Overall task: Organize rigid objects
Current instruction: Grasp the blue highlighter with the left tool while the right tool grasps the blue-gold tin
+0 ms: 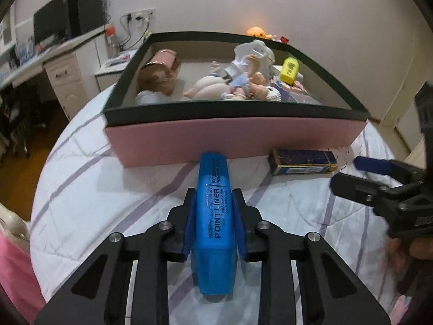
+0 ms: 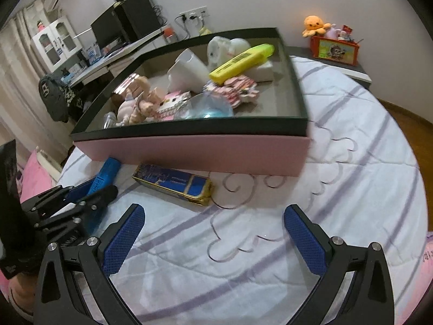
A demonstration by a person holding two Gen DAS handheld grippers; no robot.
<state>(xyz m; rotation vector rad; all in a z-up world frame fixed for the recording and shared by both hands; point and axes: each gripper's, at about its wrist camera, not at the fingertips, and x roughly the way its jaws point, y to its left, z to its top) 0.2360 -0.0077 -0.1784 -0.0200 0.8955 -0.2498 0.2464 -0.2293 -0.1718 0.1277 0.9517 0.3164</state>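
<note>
Fingers [image 1: 189, 216] of your left gripper [image 1: 213, 203] are squeezed tight on the blue highlighter [image 1: 212, 224]. Its long side points straight ahead at the pink box [image 1: 232, 140], which sits just past its tip on the bed [image 1: 81, 189]. Your right gripper [image 2: 213, 233] has its fingers spread wide with nothing between them. The blue and gold case [image 2: 173, 182] lies on the bed ahead and a bit left, long side crossways, close beside the box. Your right hand is nearer to it.

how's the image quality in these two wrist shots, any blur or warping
Left wrist view: blue highlighter sharp, right gripper motion-blurred at the edge. Right wrist view: pink box slightly soft, bedspread bowed by fisheye, corners vignetted black.
</note>
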